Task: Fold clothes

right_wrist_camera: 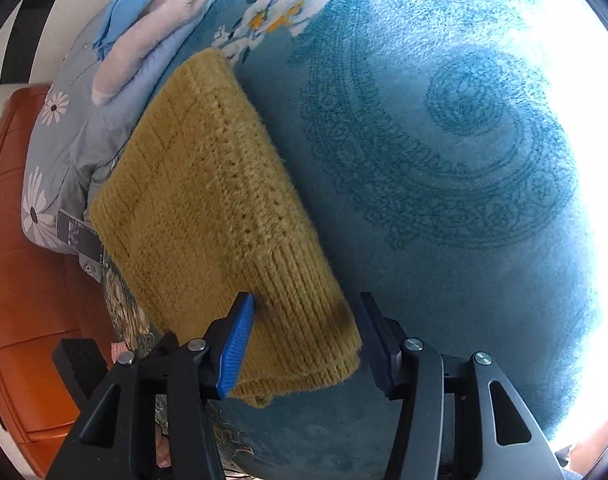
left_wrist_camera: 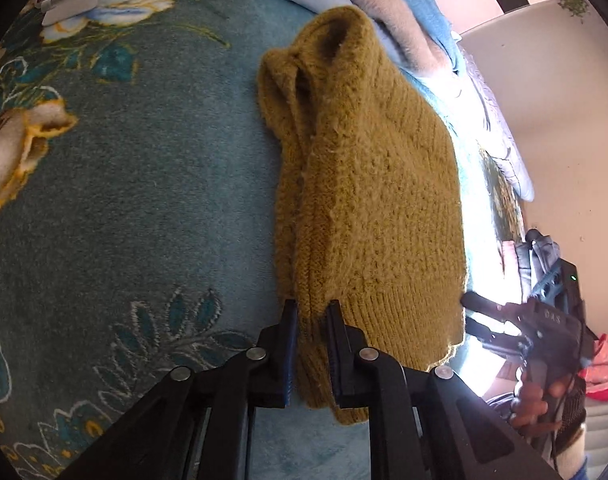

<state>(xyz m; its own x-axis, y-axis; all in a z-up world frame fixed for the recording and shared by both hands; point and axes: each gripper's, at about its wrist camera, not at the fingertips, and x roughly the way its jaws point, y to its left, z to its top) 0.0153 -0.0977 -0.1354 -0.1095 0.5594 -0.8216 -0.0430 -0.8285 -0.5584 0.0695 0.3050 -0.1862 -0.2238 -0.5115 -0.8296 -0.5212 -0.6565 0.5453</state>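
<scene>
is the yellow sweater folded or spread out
Folded: the yellow sweater lies as a narrow stack on the teal blanket, its layered edges showing along one side, pinched by the left claw.

Strong daylight overexposes the blanket at right in both views; fisheye distortion and dark vignetting bound the edges.

1. The sweater is mustard yellow all over, a fuzzy knit with ribbed bands at the hem.
2. The blanket beneath it is teal, with cream and yellow flowers, pale leaf outlines and a darker teal medallion pattern.
3. The left tool is black with blue ribbed pads.
4. The quilt is grey with white daisies.
5. The piled fabrics are sky blue and pale pink.
6. The headboard is orange-brown.
</scene>
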